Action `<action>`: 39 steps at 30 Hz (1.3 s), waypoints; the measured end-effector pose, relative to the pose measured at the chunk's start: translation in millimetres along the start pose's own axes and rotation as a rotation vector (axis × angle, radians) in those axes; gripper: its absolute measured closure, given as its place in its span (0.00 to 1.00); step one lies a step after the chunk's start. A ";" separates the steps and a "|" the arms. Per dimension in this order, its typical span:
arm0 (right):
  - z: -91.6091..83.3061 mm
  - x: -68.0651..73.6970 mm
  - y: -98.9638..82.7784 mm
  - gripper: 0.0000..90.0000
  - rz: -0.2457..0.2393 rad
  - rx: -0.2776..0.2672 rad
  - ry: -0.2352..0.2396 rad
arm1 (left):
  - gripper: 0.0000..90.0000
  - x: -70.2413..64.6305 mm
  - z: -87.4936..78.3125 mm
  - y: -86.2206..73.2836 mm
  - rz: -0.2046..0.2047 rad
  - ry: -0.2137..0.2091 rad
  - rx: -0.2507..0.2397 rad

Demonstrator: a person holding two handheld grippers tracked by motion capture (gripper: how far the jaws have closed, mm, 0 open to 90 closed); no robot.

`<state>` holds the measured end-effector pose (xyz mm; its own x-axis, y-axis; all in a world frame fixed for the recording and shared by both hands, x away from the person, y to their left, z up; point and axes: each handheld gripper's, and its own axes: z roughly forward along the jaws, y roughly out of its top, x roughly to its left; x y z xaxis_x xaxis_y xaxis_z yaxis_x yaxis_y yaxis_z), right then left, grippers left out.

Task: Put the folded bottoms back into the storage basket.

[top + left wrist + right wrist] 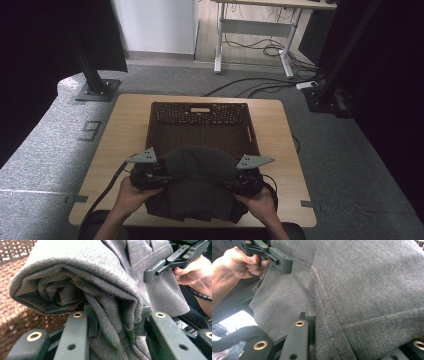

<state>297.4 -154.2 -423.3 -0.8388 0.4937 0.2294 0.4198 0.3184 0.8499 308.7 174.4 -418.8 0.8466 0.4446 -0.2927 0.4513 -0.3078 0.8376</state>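
Observation:
A folded dark grey garment (200,180) hangs between my two grippers above the table's near edge, its far part draped over the front rim of the brown wicker basket (200,117). My left gripper (162,177) is shut on the garment's left side; in the left gripper view a thick roll of grey cloth (82,282) is pinched between the jaws. My right gripper (231,182) is shut on the right side, with flat grey fabric (367,290) across its jaws. Each gripper view also shows the other hand's gripper (172,261) (269,253) clamped on the cloth.
The wicker basket stands at the middle of the light wooden table (125,125) and looks empty inside. Dark stand bases (97,90) and cables (265,82) lie on the grey carpet beyond the table. A white desk frame (250,30) stands farther back.

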 end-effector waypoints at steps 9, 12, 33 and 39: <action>-9.0 -4.7 27.0 0.79 -0.022 -0.022 -0.013 | 0.72 2.2 -7.8 28.0 0.026 0.014 -0.021; -11.1 -7.9 36.7 0.79 -0.028 -0.031 -0.018 | 0.72 4.6 -10.2 38.0 0.030 0.018 -0.027; -7.4 -38.5 103.3 0.79 -0.101 -0.071 -0.090 | 0.72 43.0 -18.6 98.3 0.039 0.055 -0.080; -0.6 -50.7 113.5 0.79 -0.105 -0.071 -0.120 | 0.72 55.8 -14.1 107.3 0.038 0.070 -0.084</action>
<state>387.4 -143.6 -338.2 -0.8276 0.5552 0.0829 0.3031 0.3176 0.8985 400.3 178.0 -338.8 0.8394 0.4928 -0.2293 0.3913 -0.2551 0.8842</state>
